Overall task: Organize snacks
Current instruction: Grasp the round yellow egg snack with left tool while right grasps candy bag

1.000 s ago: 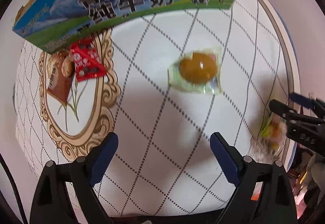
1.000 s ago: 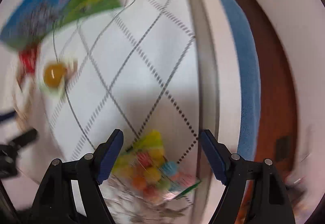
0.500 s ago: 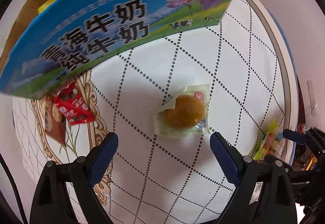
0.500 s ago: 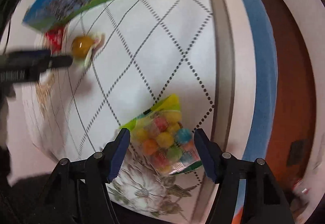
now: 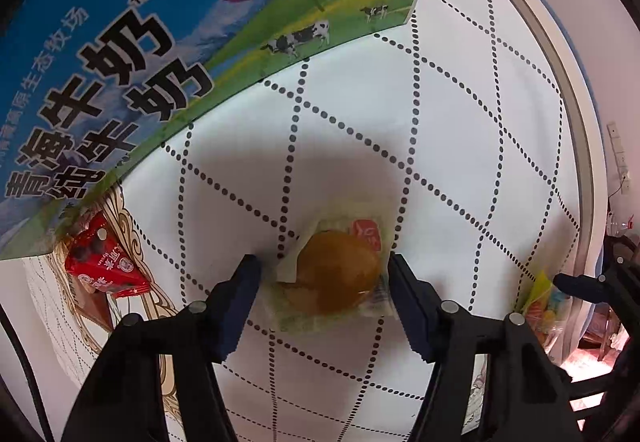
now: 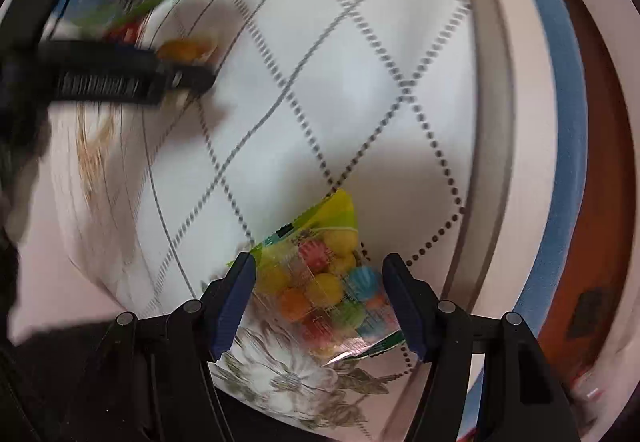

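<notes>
Snacks on the white tablecloth (image 5: pixel 460 145): wrapped bun (image 5: pixel 336 276) now sits between my left gripper (image 5: pixel 324 278) fingers, closer than a second ago, jaws wide open, nothing held. Right gripper (image 6: pixel 316 282) has narrowed around the candy bag (image 6: pixel 324 282), not yet clamped. Both grasps look imminent; milk carton box (image 5: pixel 160 41) waits beyond.

The white tablecloth with dotted diamond lines (image 5: pixel 460 145) looks like smooth, faintly sheened plastic sheeting. The blue and green printed milk carton (image 5: pixel 168 41) is glossy coated cardboard. The golden-brown bun (image 5: pixel 340 276) sits in clear, shiny plastic film. The bag of coloured candies (image 6: pixel 328 282) is crinkled, reflective clear plastic. The small red snack packet (image 5: pixel 102 268) is glossy foil-like wrap. The left gripper (image 5: pixel 324 282) has matt black plastic arms and dull blue pads (image 5: pixel 240 298).
</notes>
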`<state>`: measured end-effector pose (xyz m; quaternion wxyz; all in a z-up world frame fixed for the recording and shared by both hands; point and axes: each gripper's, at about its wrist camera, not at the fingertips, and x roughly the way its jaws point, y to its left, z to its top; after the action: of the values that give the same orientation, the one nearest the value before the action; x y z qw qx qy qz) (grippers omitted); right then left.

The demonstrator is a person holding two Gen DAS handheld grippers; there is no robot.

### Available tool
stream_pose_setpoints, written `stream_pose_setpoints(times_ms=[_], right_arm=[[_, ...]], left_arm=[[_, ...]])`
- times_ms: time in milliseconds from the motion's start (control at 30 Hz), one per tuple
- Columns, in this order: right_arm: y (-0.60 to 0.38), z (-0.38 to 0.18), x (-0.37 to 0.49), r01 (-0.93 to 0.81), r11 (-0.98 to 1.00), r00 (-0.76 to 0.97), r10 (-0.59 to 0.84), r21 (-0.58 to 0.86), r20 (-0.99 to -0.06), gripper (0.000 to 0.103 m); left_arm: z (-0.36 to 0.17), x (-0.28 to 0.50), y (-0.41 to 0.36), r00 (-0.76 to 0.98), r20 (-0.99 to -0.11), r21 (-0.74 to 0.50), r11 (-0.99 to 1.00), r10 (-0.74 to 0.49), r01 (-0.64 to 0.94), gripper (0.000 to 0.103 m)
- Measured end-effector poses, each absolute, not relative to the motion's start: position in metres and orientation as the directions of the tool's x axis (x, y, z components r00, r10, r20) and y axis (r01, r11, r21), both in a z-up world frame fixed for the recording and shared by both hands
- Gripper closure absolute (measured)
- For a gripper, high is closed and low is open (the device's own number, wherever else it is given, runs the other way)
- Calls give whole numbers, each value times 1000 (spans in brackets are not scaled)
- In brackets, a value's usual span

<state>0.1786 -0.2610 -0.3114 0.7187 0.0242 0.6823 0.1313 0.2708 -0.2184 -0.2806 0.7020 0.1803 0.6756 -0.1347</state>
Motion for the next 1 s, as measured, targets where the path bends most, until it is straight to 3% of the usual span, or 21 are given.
stream_pose_setpoints(times_ms=[100,200,433,533,667,767,833,1000], right_arm=[[-264,-306,178,-100,961,58,264,257,-963,35],[-265,-292,171,-152,948,50,288,278,-956,34],[-221,-293,165,-414,910,50,54,28,-997,30],[-230,-305,179,-280,957,51,99,81,-994,32],[-265,-310,202,5,963,46,269,269,-962,34],[-273,-296,201,2,951,65,309,310,-949,33],[-270,-294,193,-44,961,38,276,274,-960,27],[-254,-324,175,-32,973,-2,230,230,-973,29]], left_arm=[[-278,258,-210,52,-998,57,909,38,413,42],[-271,245,-192,36,-999,23,926,11,377,42],[-277,209,-167,-60,-996,-85,953,-71,290,42],[-286,203,-169,-87,-992,-107,961,-87,257,42],[-297,198,-167,-94,-989,-132,968,-115,214,41],[-301,199,-151,-94,-987,-149,969,-133,196,40],[-301,196,-156,-95,-985,-158,970,-142,186,39],[-306,202,-153,-88,-986,-155,974,-142,167,40]])
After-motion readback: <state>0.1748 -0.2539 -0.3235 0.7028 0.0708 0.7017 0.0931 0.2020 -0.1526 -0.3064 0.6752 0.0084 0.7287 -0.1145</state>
